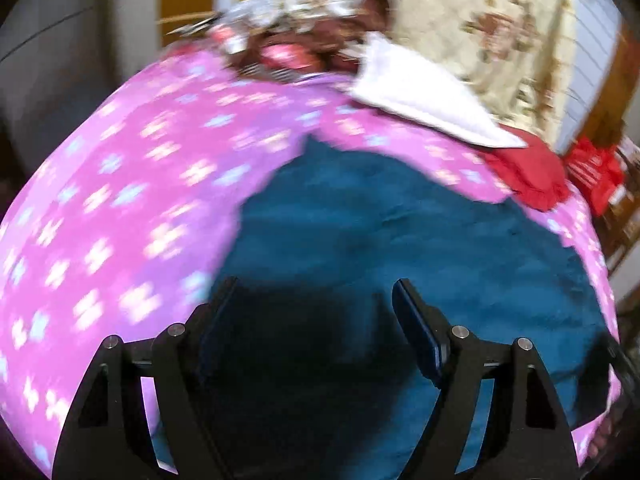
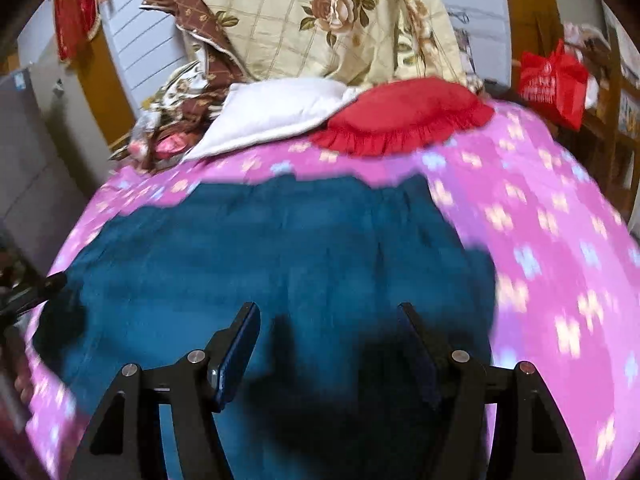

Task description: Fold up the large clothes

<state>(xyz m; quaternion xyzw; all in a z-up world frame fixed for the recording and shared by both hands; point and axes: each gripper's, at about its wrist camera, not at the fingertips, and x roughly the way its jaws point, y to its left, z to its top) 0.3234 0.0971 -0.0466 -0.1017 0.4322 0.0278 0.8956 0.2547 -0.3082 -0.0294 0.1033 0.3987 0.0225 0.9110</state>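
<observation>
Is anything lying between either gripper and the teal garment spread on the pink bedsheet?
Nothing visible. The teal garment lies bare under the left gripper and right gripper; the red frilled cushion sits beyond its far edge.

- The garment (image 2: 280, 248) lies spread on the bed (image 2: 540, 220).
- Behind the garment, a pillow (image 2: 276, 112) lies left of a frilled cushion (image 2: 404, 118), touching it.
- A quilt (image 2: 320, 20) hangs behind both.

- I'm in a home bedroom, over a bed with a pink flowered sheet (image 2: 540, 208).
- A white pillow (image 2: 280, 108), red frilled cushion (image 2: 404, 116) and rose-print quilt (image 2: 320, 12) sit at its head.
- A red bag (image 2: 554, 80) hangs beside it.
</observation>
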